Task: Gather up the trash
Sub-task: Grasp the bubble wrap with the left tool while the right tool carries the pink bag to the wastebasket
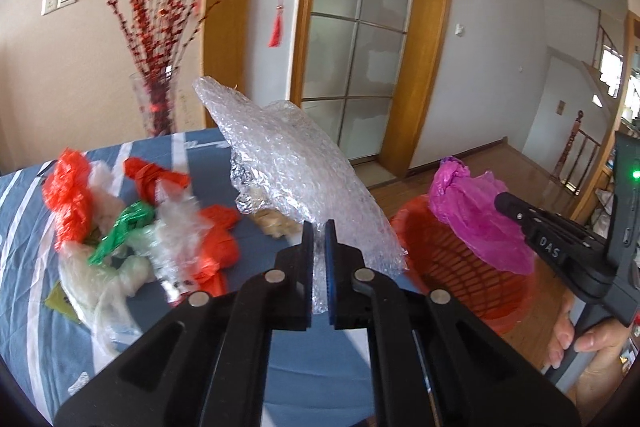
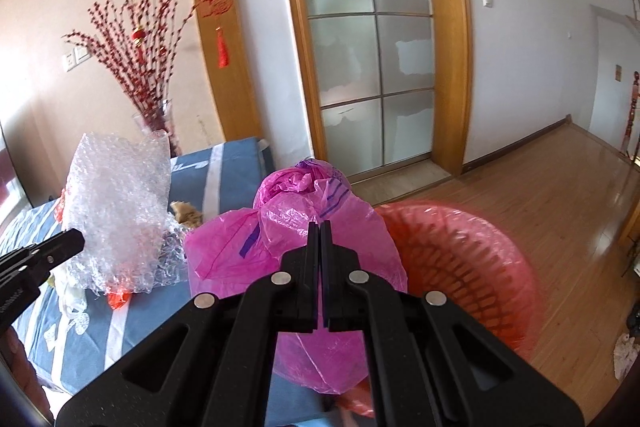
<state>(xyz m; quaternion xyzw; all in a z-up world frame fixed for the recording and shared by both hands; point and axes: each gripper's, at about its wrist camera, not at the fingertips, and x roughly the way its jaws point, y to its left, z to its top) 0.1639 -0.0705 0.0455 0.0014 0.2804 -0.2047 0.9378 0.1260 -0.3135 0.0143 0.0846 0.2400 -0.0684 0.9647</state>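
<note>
My left gripper (image 1: 319, 227) is shut on a big sheet of clear bubble wrap (image 1: 296, 163) and holds it lifted above the blue striped tablecloth (image 1: 288, 367). From the right wrist view the same bubble wrap (image 2: 116, 211) hangs at the left, with the left gripper's black fingers (image 2: 60, 243) beside it. My right gripper (image 2: 320, 229) is shut on a magenta plastic bag (image 2: 288, 227), which hangs over the rim of the red plastic basket (image 2: 472, 267). In the left wrist view the magenta bag (image 1: 476, 215) droops over the basket (image 1: 452, 267), at the right gripper (image 1: 505, 201).
Red, green and clear plastic bags (image 1: 120, 223) lie heaped on the table's left side, and a tan scrap (image 1: 276, 223) sits near its middle. A glass vase of red branches (image 1: 156, 107) stands behind the table. The basket stands on the wooden floor (image 2: 540, 187) beside the table's right edge. A hand (image 1: 592, 347) grips the right handle.
</note>
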